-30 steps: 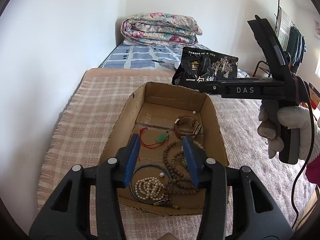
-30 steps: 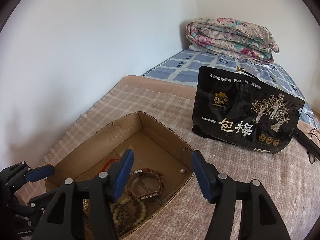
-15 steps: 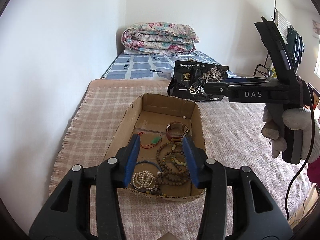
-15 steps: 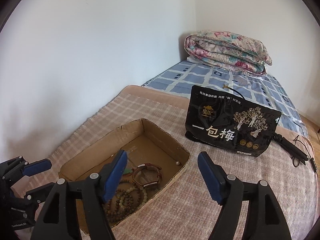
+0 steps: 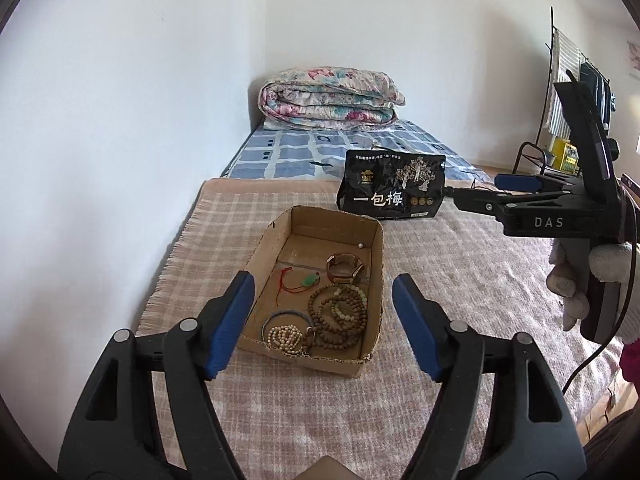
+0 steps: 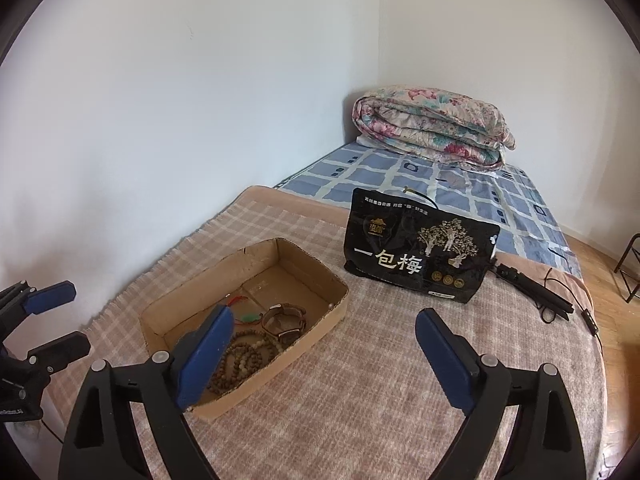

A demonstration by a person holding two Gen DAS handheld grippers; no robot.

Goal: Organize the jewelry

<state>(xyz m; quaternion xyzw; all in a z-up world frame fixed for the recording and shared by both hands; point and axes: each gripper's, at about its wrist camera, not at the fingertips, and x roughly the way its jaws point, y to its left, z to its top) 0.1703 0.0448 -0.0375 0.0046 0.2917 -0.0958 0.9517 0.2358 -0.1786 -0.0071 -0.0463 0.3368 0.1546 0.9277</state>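
An open cardboard box [image 5: 376,248] lies on the checked blanket. It holds a brown watch [image 5: 344,268], a green pendant on a red cord [image 5: 310,280], wooden bead strings [image 5: 340,316], a pale bead bracelet [image 5: 284,336], a blue bangle [image 5: 286,314] and one pearl [image 5: 360,245]. My left gripper [image 5: 321,278] hovers above and short of the box, its jaws opening with nothing between them. My right gripper [image 6: 325,313] hangs to the right of the box [image 6: 316,344], jaws opening wide and empty. A gloved hand [image 5: 572,280] holds it.
A black snack bag [image 5: 394,192] stands behind the box, seen also as the bag [image 6: 420,256]. A folded floral quilt [image 5: 332,98] sits at the bed's far end. A black cable and folded stand [image 6: 536,292] lie at the right. The white wall [image 6: 160,120] runs along the bed's left.
Both grippers have risen and pulled back from the box, which now looks smaller and farther. The jaws of both have spread wider. The jewelry in the box has not moved.
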